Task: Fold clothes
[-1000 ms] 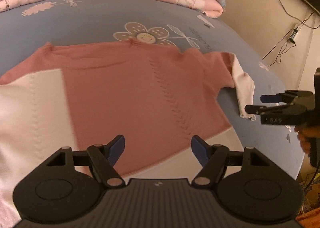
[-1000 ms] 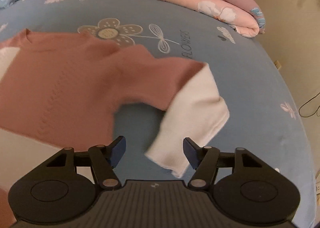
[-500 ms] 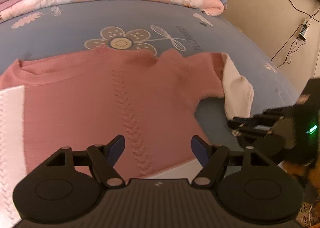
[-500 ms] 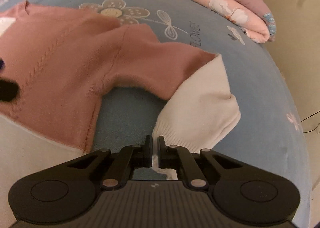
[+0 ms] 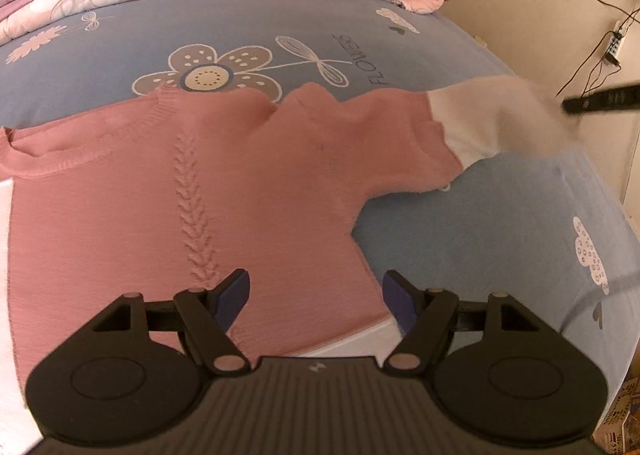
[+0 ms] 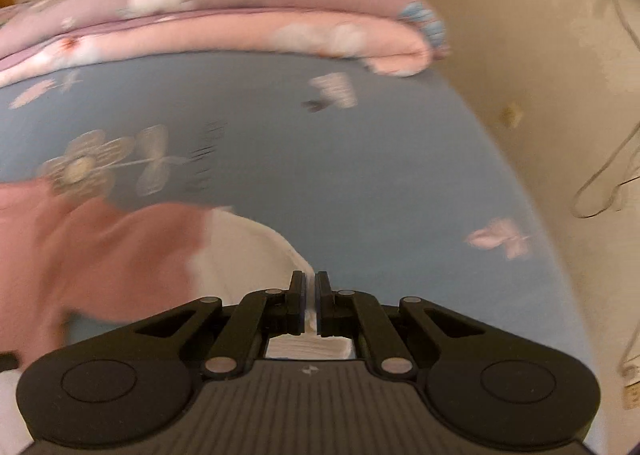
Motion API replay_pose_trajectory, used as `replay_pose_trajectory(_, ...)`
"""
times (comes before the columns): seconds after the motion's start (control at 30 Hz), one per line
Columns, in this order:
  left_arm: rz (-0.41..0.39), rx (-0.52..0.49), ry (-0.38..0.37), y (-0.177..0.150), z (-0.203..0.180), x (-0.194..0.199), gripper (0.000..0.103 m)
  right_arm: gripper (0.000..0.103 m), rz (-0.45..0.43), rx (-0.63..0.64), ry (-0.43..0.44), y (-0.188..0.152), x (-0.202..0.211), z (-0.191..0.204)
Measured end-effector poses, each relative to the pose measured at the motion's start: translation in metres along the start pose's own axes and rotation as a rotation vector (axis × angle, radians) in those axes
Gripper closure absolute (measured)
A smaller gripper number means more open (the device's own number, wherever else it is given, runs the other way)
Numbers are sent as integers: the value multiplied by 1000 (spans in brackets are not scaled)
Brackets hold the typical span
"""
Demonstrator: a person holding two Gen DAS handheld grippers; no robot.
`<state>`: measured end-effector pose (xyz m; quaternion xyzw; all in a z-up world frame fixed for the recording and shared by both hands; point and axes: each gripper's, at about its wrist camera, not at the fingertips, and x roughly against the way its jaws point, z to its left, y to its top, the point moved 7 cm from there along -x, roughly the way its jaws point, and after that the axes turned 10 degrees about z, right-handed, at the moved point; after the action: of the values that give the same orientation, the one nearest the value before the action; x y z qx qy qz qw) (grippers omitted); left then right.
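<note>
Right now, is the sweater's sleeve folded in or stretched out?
Stretched out: the sleeve extends sideways, its white cuff pinched in the right gripper.

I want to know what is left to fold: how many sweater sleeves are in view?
1: the sleeve with the white cuff, held out over the bed by the right gripper. The other sleeve is out of view.

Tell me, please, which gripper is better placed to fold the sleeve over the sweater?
The right gripper: it is shut on the sleeve's white cuff. The left gripper is open and holds nothing, hovering over the sweater near its hem.
</note>
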<state>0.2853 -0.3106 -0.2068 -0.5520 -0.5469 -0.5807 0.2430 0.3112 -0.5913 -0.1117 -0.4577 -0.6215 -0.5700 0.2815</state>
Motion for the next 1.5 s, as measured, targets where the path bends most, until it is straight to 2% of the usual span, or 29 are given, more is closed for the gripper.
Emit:
replay_pose_trajectory(0.17,16,-17,21,6,-16,-13,30,97,-9,-58,-28,18,-4,-56)
replay_pose_trajectory(0.33,39,-39,33,14,-32,-26,30,97,14,-72,-10,17,-9,-83)
replay_pose_trajectory(0.5,52,-63,43,20,-43,-34,29,97,101,-101,12,6,-34,-101)
replay_pose_trajectory(0.67,68,-70,47,24,-46,-42,29,97,253,-146,27,-16,-93,-109)
replay_pose_trajectory(0.77,74,-77,41,26,-46,-43,29,95,306,-133,26,-25,-120,-106)
replay_pose_trajectory(0.83,73,-83,22,33,-45,-37,29,92,352,-110,25,-29,-131,-103)
replay_pose_trajectory(0.9,43,-108,8,48,-39,-25,29,75,346,-99,25,-27,-125,-103)
replay_pose_trajectory(0.97,11,-152,42,71,-23,-17,29,66,308,-87,30,-21,-111,-103)
replay_pose_trajectory(1.0,-5,-173,58,82,-15,-13,29,56,279,-83,36,-17,-103,-103)
replay_pose_trajectory(1.07,-36,-217,92,105,0,-6,30,51,236,-89,66,-12,-87,-100)
replay_pose_trajectory(1.17,-51,-338,178,142,31,-8,35,49,205,-101,105,-8,-77,-93)
replay_pose_trajectory(1.2,-23,-387,195,153,41,-14,51,48,199,-99,114,-7,-77,-90)
replay_pose_trajectory(1.23,9,-437,208,163,50,-21,59,48,201,-92,120,-7,-79,-87)
replay_pose_trajectory(1.3,82,-582,234,174,57,-38,59,48,203,-78,132,-6,-83,-80)
replay_pose_trajectory(1.4,183,-877,302,177,59,-63,61,48,206,-72,154,-3,-90,-72)
replay_pose_trajectory(1.5,293,-1006,282,174,61,-82,61,48,206,-59,155,2,-92,-66)
